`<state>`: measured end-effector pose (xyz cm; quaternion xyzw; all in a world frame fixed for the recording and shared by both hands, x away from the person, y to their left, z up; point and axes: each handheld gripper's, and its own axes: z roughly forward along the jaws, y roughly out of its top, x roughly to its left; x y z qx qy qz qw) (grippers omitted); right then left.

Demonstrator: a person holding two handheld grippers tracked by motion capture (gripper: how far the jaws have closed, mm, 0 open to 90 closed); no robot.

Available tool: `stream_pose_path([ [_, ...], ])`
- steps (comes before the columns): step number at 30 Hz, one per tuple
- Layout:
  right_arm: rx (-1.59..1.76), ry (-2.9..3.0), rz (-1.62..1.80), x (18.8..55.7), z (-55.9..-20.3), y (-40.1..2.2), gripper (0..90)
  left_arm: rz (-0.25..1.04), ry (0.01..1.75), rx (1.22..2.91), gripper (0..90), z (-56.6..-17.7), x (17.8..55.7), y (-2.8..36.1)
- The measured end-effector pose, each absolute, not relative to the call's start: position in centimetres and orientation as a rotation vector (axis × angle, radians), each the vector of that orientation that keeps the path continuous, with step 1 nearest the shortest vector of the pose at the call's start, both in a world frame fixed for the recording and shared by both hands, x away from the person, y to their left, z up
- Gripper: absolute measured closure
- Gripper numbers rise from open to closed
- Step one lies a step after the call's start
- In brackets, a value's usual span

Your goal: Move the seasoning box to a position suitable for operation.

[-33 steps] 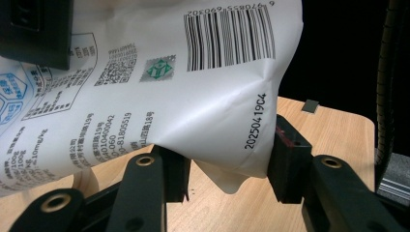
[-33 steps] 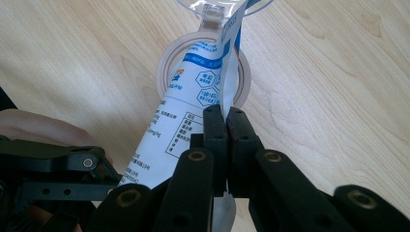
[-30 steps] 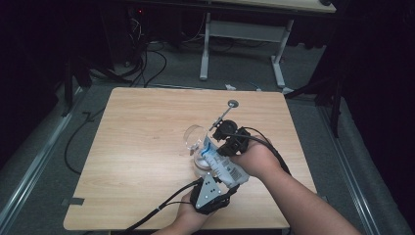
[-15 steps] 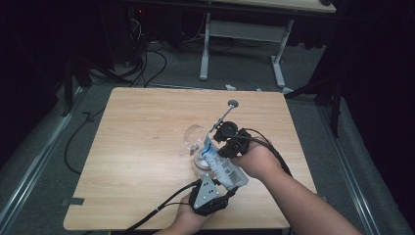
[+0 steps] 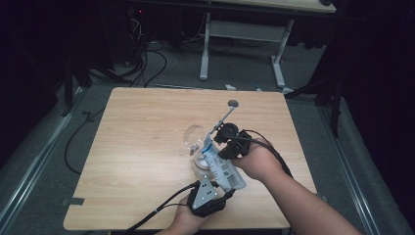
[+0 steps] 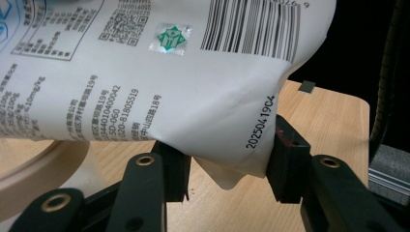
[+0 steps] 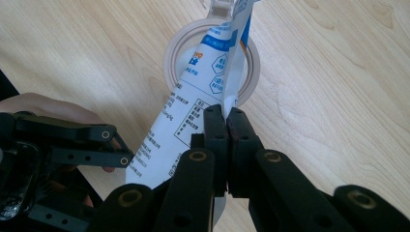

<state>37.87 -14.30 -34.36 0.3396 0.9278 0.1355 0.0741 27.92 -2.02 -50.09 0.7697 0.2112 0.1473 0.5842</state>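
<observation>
White printed pouch with barcode, tilted, top end pointing to 11 o'clock over a clear glass bowl near table centre.

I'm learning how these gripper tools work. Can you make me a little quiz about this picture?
1. True or false: the white pouch lies flat on the table.
2. What does the right hand-held gripper pinch? A) a spoon B) the pouch's edge C) a cable
3. Fill in: the pouch's top end tips over a round ____.

Key: 1. False: both hand-held grippers hold it up, the left hand-held gripper at its bottom corner. 2. B. 3. A cup, or a bowl; which one is hard to tell.
</observation>
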Motion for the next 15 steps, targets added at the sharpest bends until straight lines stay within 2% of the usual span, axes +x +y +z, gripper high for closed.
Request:
stream_pose_path([
  [15,1.031,2.776,0.420,37.45,-34.04,-14.56,89.5,0.349,0.533,1.821,59.5,-50.66,28.21,-1.84],
])
